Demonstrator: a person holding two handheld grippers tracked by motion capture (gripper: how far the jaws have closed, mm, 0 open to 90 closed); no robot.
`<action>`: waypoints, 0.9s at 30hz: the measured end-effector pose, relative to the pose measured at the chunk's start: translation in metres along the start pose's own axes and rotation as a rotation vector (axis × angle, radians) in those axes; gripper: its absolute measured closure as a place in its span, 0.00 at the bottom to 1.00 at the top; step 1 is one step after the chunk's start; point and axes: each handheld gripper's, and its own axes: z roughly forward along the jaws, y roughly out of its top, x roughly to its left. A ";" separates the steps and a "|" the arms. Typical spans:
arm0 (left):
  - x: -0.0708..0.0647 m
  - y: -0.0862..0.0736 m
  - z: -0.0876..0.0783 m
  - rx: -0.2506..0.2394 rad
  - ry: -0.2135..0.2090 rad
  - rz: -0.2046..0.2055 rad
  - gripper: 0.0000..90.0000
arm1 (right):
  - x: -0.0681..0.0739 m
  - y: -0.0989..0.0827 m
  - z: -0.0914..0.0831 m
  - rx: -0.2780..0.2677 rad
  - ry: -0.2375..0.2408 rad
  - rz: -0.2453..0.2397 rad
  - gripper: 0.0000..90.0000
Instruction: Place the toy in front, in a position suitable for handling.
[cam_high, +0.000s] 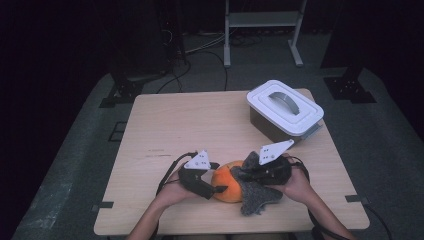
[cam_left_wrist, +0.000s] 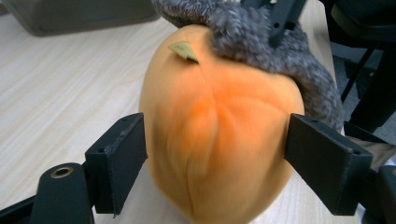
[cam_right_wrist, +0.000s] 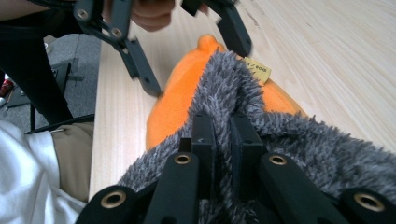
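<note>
Dark flooring and cables are surrounding a pale wooden table (cam_high: 165, 125), where a white lidded container (cam_high: 284, 107) is sitting well apart from the work, toward the far right corner. Near the front edge, an orange pumpkin-like plush (cam_high: 227, 181) is lying on the wood with a grey fuzzy cloth (cam_high: 256, 194) draped against its right side. The right gripper (cam_right_wrist: 222, 123) is pinching a fold of that cloth, its jaws pressed together on the pile. The left gripper (cam_left_wrist: 215, 154) is straddling the plush with its jaws apart; whether the pads are actually pressing on the orange skin I cannot tell, and the blur there is suggesting they are not settled. That is looking like the main risk: with so loose a hold, any wiping pull on the cloth may be rolling the soft plush toward the table's front edge. A smaller worry is the thin pinch slipping off the fluffy pile.
</note>
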 end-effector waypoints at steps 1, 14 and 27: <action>-0.002 0.000 0.002 0.007 0.003 0.020 0.30 | 0.002 0.001 0.001 0.006 0.002 -0.004 0.90; -0.014 0.000 -0.007 -0.006 0.054 0.262 0.54 | 0.006 0.031 0.000 0.012 -0.002 -0.087 0.91; 0.008 -0.012 -0.022 -0.027 0.065 0.166 0.45 | -0.016 -0.011 -0.008 -0.003 0.015 0.048 0.90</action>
